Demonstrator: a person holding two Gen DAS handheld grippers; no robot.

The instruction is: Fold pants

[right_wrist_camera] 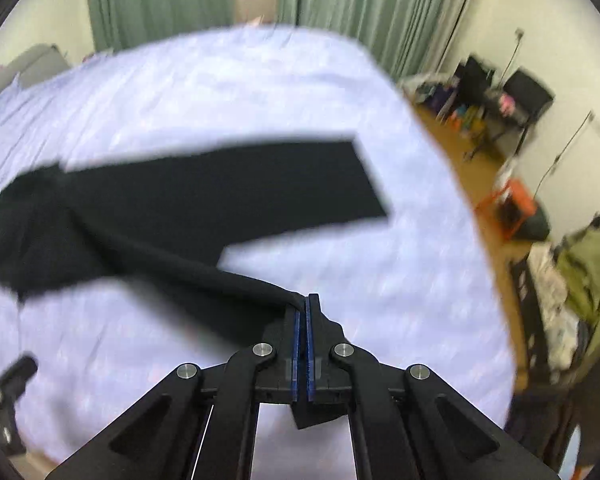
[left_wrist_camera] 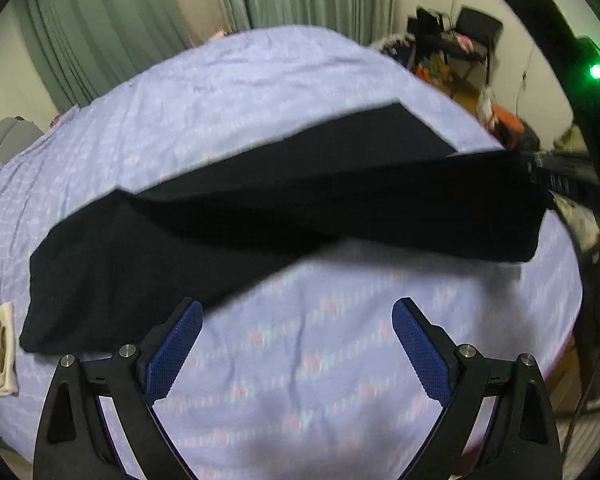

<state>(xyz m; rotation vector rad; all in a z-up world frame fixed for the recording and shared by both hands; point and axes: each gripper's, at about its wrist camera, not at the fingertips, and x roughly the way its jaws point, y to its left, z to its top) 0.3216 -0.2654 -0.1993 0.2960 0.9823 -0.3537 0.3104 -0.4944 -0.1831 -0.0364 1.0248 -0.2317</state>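
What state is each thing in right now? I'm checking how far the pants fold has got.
pants: unfolded, one leg flat on the bed, the other lifted by its end.
right gripper: shut on the pants leg end.
left gripper: open, holding nothing.
bed sheet: spread, lightly wrinkled.
curtains: drawn.

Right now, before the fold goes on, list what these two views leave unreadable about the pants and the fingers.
- Left wrist view: the end of the black pants at the right runs under the dark lens rim, so the right gripper there is not clear.
- Right wrist view: motion blur smears the pants' edges and seams; the hem nipped in the right gripper is bunched, layers uncountable.
- Right wrist view: the left gripper is only a blurred dark shape, cut by the frame's lower left edge.
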